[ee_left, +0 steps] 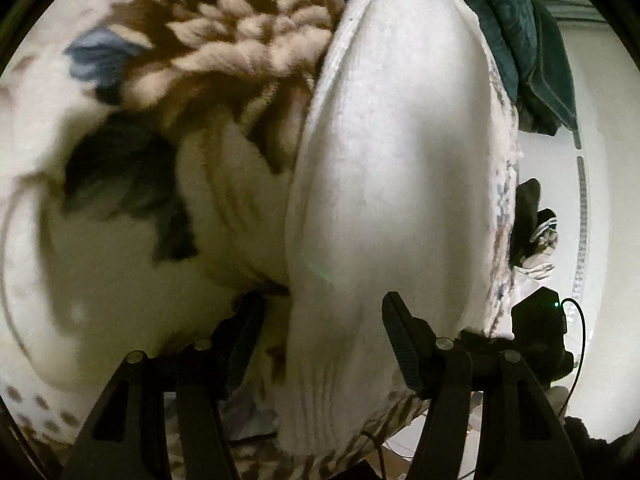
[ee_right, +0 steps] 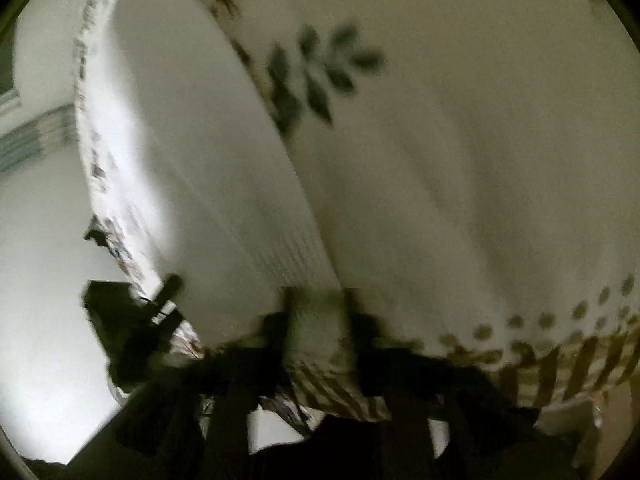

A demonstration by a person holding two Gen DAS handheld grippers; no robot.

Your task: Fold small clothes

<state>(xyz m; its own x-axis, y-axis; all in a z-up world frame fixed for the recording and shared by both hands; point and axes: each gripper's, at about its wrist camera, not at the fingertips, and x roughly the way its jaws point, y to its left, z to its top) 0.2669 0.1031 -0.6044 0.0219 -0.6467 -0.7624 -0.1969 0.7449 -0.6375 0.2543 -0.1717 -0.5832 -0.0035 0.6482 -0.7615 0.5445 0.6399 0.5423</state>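
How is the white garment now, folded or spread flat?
Spread out long, not yet folded: the white garment lies lengthwise on the floral blanket, ribbed cuff between the left fingers.

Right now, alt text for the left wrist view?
A white knit garment lies stretched lengthwise on a floral fleece blanket, its ribbed end between the fingers of the open left gripper. A dark green garment lies at the far right edge of the blanket.
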